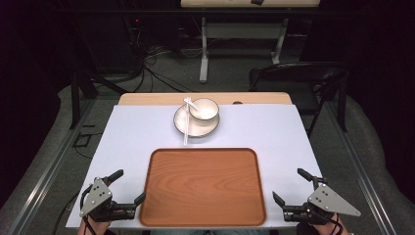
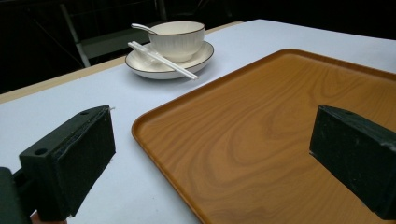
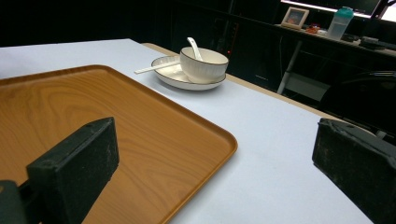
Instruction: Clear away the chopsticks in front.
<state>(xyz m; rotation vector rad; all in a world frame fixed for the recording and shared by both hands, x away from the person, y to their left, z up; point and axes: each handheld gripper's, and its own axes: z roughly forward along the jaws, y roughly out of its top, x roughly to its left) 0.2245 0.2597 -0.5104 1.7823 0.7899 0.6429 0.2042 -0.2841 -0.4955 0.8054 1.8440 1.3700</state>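
rounded wooden tray (image 1: 203,188), glossy grain

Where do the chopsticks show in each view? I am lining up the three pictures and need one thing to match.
High view: chopsticks top centre, across the plate's left rim, left of the bowl.
Left gripper view: chopsticks upper centre, on the plate's front, before the bowl.
Right gripper view: chopsticks upper centre, jutting left off the plate.
Shared landmark: the wooden tray, nearer the person than the plate.

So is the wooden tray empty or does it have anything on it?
Empty. The wooden tray shows bare wood; the bowl, plate and chopsticks sit beyond it.
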